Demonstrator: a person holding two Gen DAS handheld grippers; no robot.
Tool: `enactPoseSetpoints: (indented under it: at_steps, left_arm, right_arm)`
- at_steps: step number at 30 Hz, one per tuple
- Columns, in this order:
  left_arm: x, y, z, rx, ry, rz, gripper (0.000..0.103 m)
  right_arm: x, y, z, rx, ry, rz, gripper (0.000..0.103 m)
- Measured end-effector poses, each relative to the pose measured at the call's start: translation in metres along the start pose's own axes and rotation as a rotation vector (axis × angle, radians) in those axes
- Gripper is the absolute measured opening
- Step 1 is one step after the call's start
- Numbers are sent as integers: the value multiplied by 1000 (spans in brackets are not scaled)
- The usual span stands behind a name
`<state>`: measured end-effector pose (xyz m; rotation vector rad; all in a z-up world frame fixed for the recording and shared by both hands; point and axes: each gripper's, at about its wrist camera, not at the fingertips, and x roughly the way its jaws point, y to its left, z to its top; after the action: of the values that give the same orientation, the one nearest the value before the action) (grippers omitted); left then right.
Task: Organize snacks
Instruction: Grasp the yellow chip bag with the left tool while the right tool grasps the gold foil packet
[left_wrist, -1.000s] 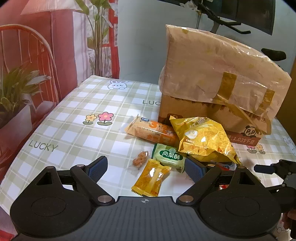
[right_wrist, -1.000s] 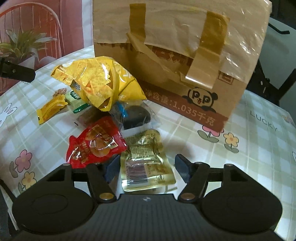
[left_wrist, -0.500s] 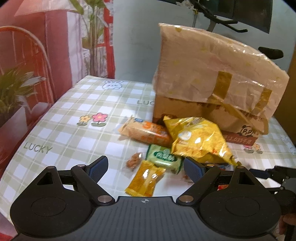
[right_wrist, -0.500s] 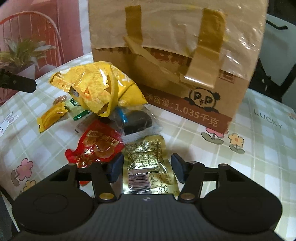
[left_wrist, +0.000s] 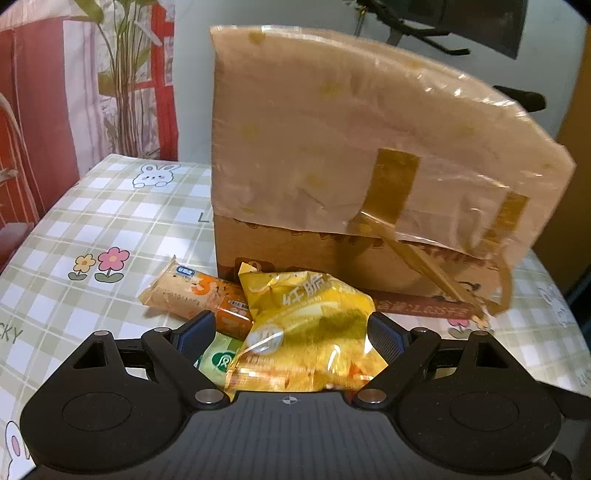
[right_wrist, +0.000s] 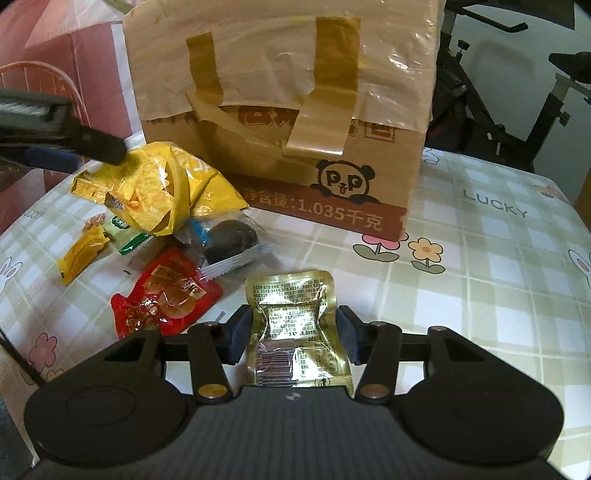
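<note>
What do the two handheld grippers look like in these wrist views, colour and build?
Both match. The left gripper and right gripper have matte black bodies with a ribbed top plate, a round disc housing on each side, triangular cutouts in the linkage arms and silver pivot pins. The fingers carry dark blue ribbed pads. A small centre mark sits on each plate. No cables, hands or sleeves show.

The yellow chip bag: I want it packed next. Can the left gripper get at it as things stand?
Probably yes. The left gripper is open, its jaws either side of the yellow chip bag, which lies on top of the pile with nothing over it; pads not yet touching.
</note>
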<state>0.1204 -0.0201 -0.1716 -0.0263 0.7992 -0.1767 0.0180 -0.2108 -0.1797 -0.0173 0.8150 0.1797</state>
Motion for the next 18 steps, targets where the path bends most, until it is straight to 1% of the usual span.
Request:
enactPoseSetpoints:
  at_steps: [4, 8, 13, 15, 17, 18]
  left_arm:
    - [13, -1, 3, -26, 14, -24, 93]
    - [22, 1, 3, -46, 23, -23, 100]
    - [35, 8, -5, -108, 81, -69, 100]
    - [37, 11, -9, -132, 94, -95, 95]
    - [34, 12, -11, -126, 78, -116, 82]
    - [29, 10, -11, -100, 63, -105, 81]
  right_arm:
    - [0, 1, -1, -2, -5, 2, 52]
    - [0, 0, -2, -3, -8, 5, 52]
    - [0, 0, -3, 0, -12, 7, 53]
    - [0, 0, -3, 0, -13, 7, 54]
    - [1, 0, -3, -2, -14, 6, 54]
    - [1, 0, -3, -2, -14, 6, 54]
